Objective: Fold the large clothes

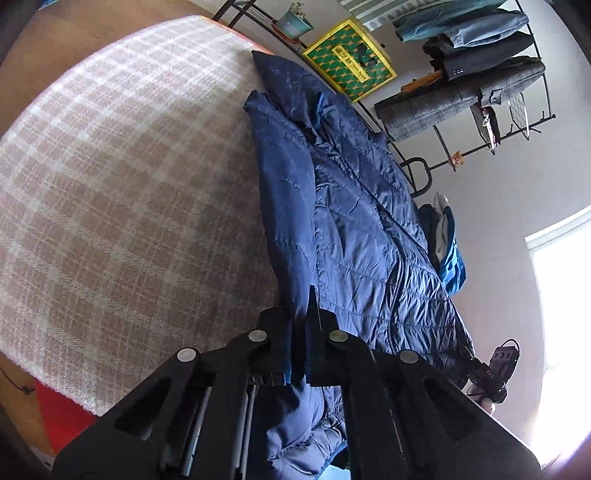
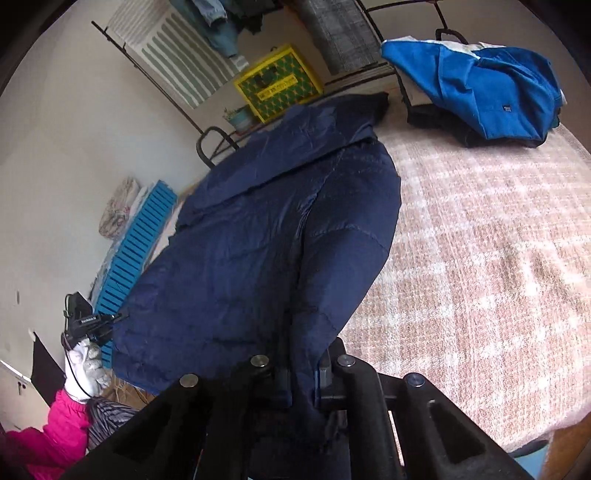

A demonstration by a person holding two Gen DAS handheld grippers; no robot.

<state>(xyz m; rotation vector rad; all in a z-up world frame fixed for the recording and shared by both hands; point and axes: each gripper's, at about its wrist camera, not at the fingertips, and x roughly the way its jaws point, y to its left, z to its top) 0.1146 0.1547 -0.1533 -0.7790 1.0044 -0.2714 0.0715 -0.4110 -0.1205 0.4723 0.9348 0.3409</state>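
Observation:
A large navy quilted puffer jacket [image 1: 343,221] is held up off the pink plaid bed cover [image 1: 122,192], its far part resting on it. My left gripper [image 1: 301,332] is shut on the jacket's near edge, and fabric hangs down between its fingers. In the right wrist view the jacket [image 2: 266,243] fills the middle. My right gripper [image 2: 303,373] is shut on another part of its hem. The left gripper [image 2: 88,321], held by a gloved hand, shows at the far left there; the right gripper [image 1: 495,365] shows at the lower right in the left wrist view.
A bright blue garment [image 2: 480,85] lies on dark clothes at the far corner of the bed [image 2: 480,258]. A metal rack with hung coats [image 1: 480,74], a yellow-green box [image 1: 351,62] and a plant pot [image 1: 293,22] stand along the wall. A blue slatted panel [image 2: 136,254] leans at left.

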